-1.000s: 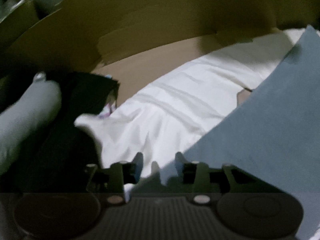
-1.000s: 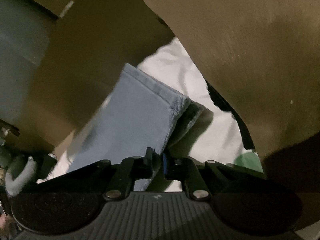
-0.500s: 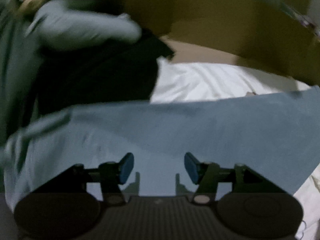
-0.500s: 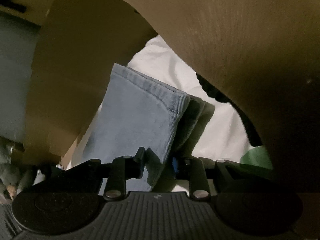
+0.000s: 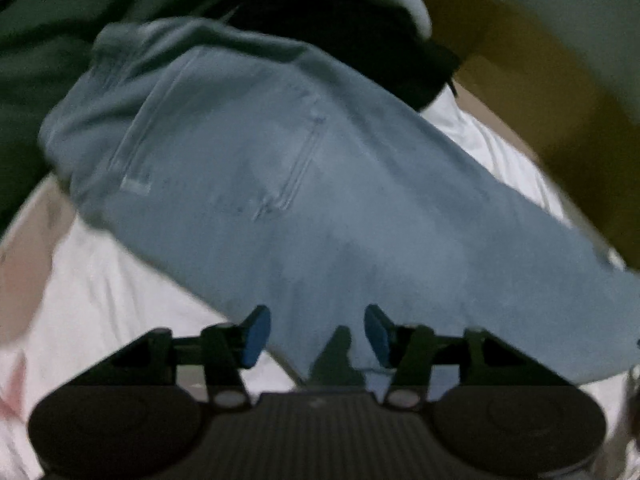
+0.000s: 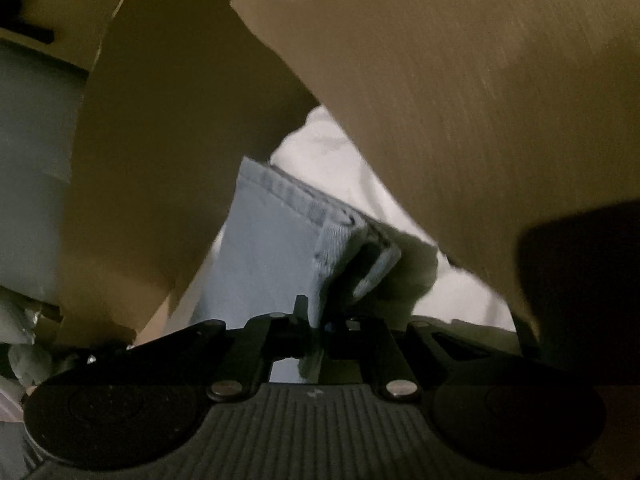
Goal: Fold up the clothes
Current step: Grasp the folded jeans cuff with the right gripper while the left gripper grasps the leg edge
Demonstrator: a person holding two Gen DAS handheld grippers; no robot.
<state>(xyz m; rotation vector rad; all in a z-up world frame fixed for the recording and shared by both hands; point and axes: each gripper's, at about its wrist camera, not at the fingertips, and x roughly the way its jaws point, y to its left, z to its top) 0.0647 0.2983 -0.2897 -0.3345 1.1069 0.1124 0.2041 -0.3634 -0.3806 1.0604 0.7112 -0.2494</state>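
Light blue jeans [image 5: 320,200] lie spread over white fabric [image 5: 120,300], a back pocket facing up. My left gripper [image 5: 316,334] is open, its blue pads [image 5: 256,336] standing either side of the jeans' near edge without pinching it. In the right wrist view, my right gripper [image 6: 320,318] is shut on the folded, stitched hem end of the jeans [image 6: 272,248]. That end hangs just above white fabric [image 6: 332,148] inside a cardboard box.
Brown cardboard flaps [image 6: 460,100] close in on both sides of the right gripper. A cardboard wall [image 5: 540,92] rises at the upper right of the left view. A black garment [image 5: 360,40] and dark green cloth [image 5: 40,40] lie beyond the jeans.
My left gripper let go of the jeans, opened wide and swung over them, so the pocket now shows. The right gripper stayed shut on the hem and sank lower between the cardboard flaps.
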